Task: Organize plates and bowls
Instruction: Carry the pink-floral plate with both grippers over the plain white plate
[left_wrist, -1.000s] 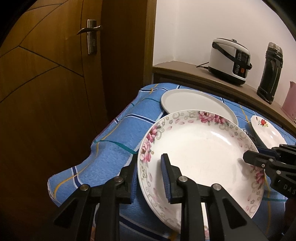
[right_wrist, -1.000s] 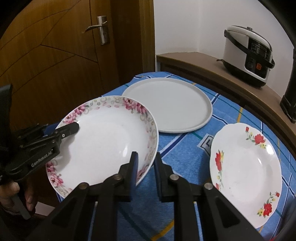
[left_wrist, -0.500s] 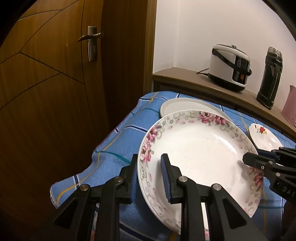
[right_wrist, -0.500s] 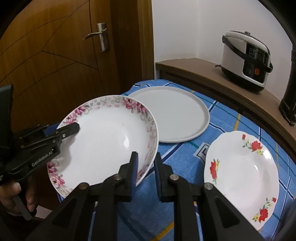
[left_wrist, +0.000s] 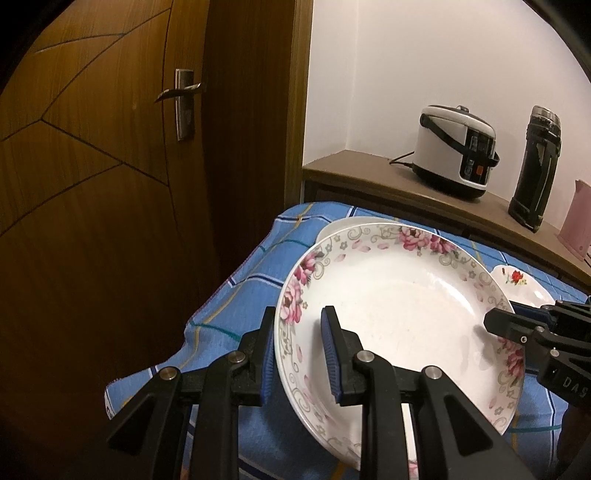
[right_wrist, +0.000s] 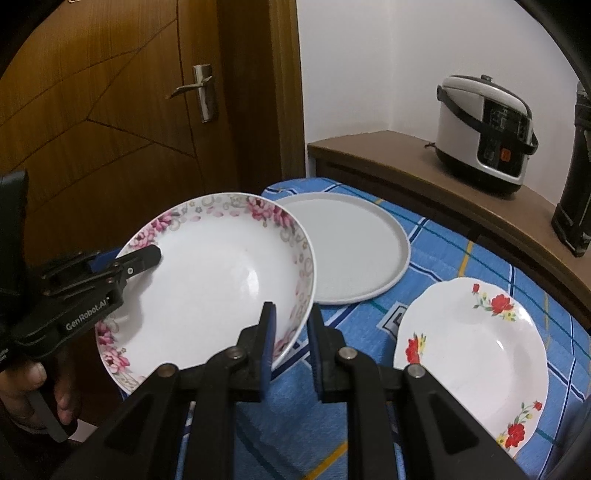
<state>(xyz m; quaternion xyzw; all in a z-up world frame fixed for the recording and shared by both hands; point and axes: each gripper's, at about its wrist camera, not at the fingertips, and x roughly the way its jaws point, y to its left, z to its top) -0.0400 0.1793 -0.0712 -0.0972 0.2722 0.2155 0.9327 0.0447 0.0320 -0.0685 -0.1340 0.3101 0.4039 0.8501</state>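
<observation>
Grippers are sharing one load: the left gripper (left_wrist: 298, 352) and right gripper (right_wrist: 290, 349) are each pinching opposite rims of the pink-flowered bowl (right_wrist: 218, 280), carrying it level above the blue checked cloth (right_wrist: 436, 236), probably toward the grey plate (right_wrist: 354, 251) for stacking.

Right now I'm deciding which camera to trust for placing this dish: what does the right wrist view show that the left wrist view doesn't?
Only the right wrist view shows the whole grey plate, the whole red-flowered plate and the person's hand. Only the left wrist view shows a pink container. Both show the pink-flowered bowl clamped at opposite rims by the left gripper and right gripper, plus the rice cooker.
</observation>
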